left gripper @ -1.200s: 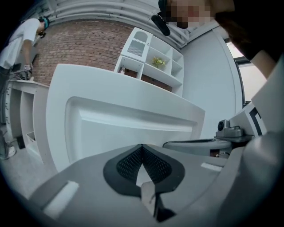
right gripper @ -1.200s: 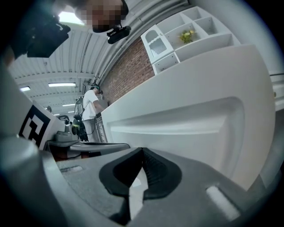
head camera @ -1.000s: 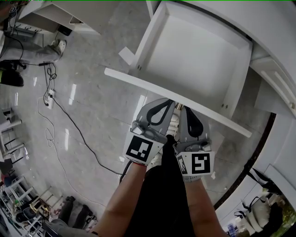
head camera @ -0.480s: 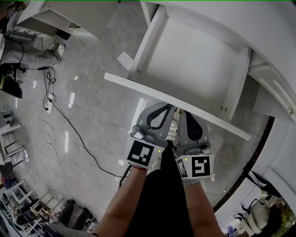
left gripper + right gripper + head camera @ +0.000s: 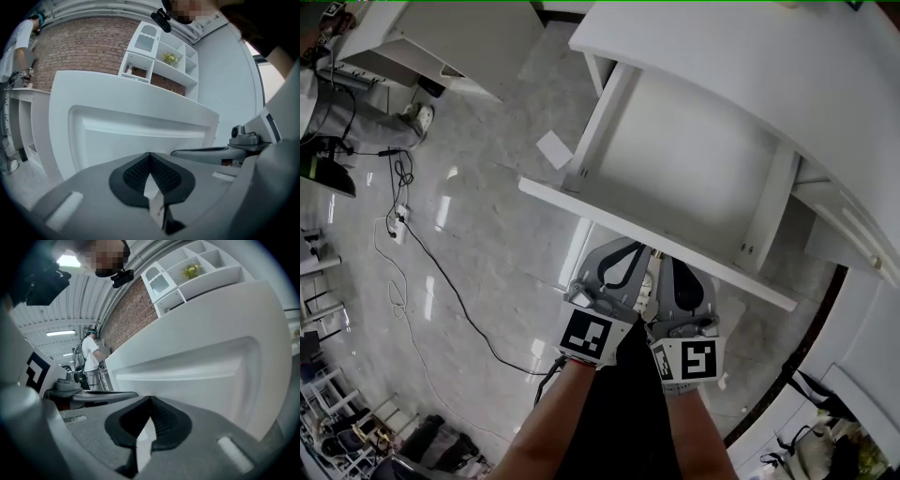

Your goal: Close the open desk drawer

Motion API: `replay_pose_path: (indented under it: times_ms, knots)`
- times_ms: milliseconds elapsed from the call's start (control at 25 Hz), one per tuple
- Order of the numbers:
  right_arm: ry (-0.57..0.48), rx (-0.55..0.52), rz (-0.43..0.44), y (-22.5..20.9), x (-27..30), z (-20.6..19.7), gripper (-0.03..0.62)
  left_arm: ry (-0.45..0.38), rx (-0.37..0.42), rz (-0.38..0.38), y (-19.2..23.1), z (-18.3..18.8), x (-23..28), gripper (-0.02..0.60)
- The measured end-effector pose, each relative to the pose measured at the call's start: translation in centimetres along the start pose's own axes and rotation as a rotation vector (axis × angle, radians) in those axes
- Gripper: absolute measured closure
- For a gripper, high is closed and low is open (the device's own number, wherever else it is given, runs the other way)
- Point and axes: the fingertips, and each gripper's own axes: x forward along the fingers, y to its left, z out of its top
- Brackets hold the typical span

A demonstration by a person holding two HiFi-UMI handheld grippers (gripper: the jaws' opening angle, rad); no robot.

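Note:
The white desk drawer [image 5: 684, 159] stands partly open under the white desk top [image 5: 750, 56]. Its long front panel [image 5: 572, 203] runs slantwise across the head view. Both grippers are side by side just below that panel, tips against or very near it. My left gripper [image 5: 621, 255] is shut with nothing in it, and so is my right gripper [image 5: 680, 272]. In the left gripper view the recessed drawer front [image 5: 140, 136] fills the scene beyond the closed left gripper [image 5: 150, 155]. The right gripper view shows the same panel [image 5: 197, 366] close ahead of the right gripper [image 5: 150, 400].
A black cable [image 5: 441, 253] and a power strip [image 5: 398, 206] lie on the glossy grey floor at left, and a white sheet [image 5: 553, 150] lies near the drawer's left corner. Another white desk [image 5: 441, 37] stands at top left. A person [image 5: 91, 355] stands far off.
The drawer has slid further in under the desk top, so less of its inside shows. Both grippers have moved forward with its front panel, still shut.

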Motion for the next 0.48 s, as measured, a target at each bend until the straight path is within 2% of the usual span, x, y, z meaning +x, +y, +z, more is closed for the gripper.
replay_pose_path:
  times_ms: [280,480]
  knots:
    - [0.023,0.002,0.029,-1.4,1.4,0.8,0.595,0.03,-0.002,0.019,0.4,0.7,2.0,0.58]
    - [0.026,0.017,0.033,-2.0,2.2,1.3,0.595,0.012,0.001,0.035,0.9,0.8,2.9,0.58]
